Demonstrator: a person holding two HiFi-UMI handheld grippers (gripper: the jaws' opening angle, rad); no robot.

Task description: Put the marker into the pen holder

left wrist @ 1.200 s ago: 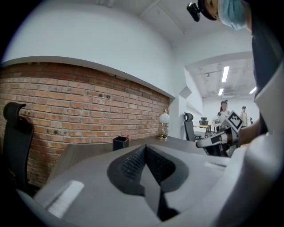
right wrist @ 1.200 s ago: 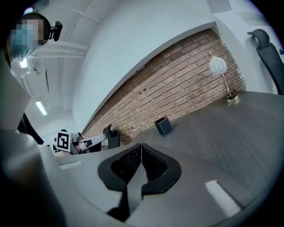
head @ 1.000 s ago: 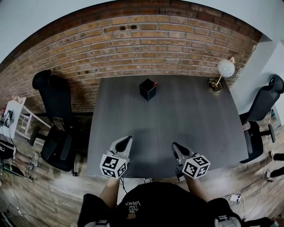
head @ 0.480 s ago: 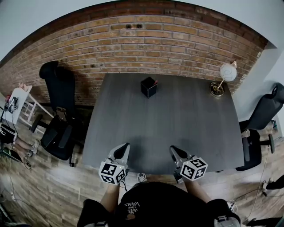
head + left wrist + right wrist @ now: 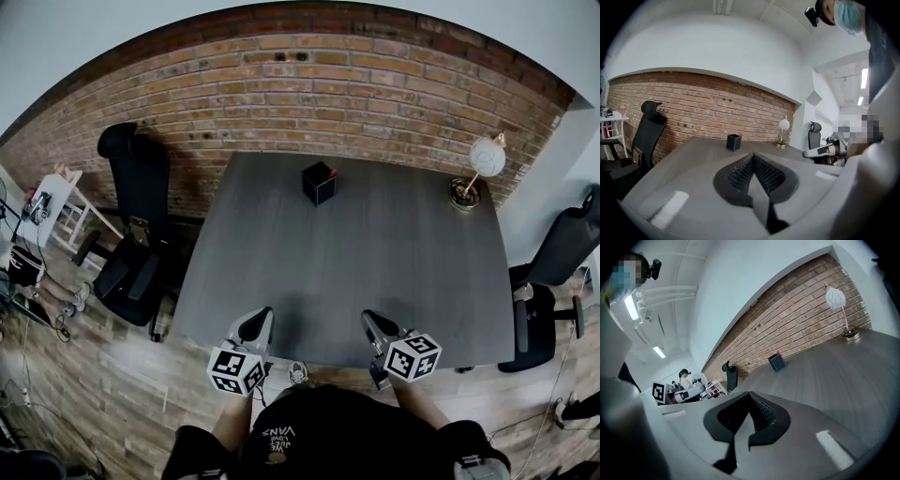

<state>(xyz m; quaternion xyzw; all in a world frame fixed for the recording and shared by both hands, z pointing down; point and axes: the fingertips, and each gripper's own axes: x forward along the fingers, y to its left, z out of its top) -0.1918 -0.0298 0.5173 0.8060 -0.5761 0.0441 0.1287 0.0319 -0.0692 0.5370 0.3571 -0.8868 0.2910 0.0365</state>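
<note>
A black square pen holder (image 5: pixel 319 183) stands at the far middle of the grey table (image 5: pixel 412 272), with a red marker tip (image 5: pixel 329 172) poking out of it. Both grippers hover at the table's near edge, far from the holder. My left gripper (image 5: pixel 256 322) has its jaws shut together with nothing between them. My right gripper (image 5: pixel 371 322) is shut and empty too. The left gripper view shows the holder (image 5: pixel 734 142) small beyond the left gripper (image 5: pixel 753 156). In the right gripper view the holder (image 5: pixel 777 363) sits by the brick wall, past the right gripper (image 5: pixel 750 396).
A desk lamp (image 5: pixel 476 167) with a round white shade stands at the table's far right corner. Black office chairs stand to the left (image 5: pixel 136 234) and right (image 5: pixel 561 255) of the table. A brick wall (image 5: pixel 309 94) runs behind it. A white shelf (image 5: pixel 49 199) is at far left.
Both grippers have drawn back from over the table to its near edge, and the head view has pulled back with them. The pen holder has not moved.
</note>
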